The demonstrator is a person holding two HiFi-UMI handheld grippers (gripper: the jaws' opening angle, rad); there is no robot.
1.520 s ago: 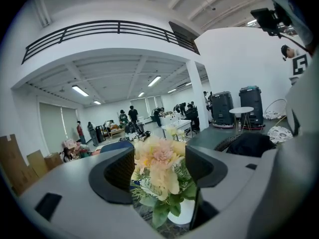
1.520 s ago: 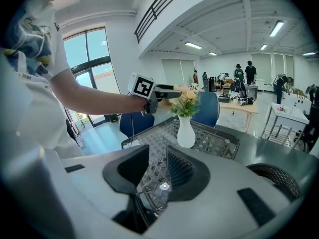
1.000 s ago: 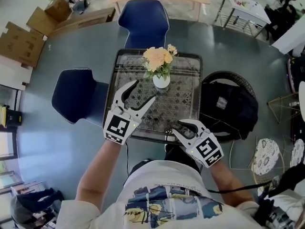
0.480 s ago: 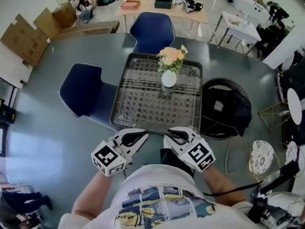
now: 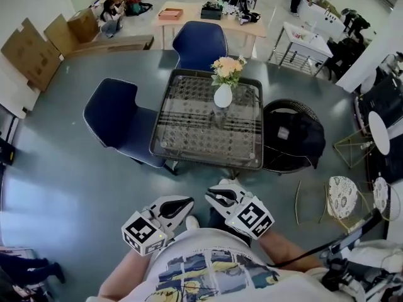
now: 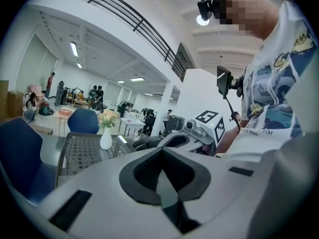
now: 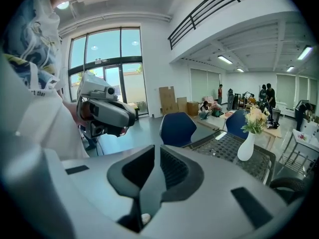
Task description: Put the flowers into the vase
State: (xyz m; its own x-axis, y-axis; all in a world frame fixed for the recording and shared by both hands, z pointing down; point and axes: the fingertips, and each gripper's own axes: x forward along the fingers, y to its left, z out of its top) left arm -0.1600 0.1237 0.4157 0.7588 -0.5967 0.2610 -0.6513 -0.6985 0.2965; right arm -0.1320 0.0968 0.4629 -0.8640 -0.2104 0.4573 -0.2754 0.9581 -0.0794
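There is one table (image 5: 189, 137) with a mesh top. On it stands one white vase (image 5: 223, 96), which holds one bunch of flowers (image 5: 228, 68); the single blooms are too small to count. Two blue chairs (image 5: 200, 41), (image 5: 119, 118) stand beside the table, and one round dark chair (image 5: 286, 104) carries one black bag (image 5: 296, 137).

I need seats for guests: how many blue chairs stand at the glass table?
2. One blue chair stands at the far end of the table, behind the vase. The other is at its left side. None seems hidden.
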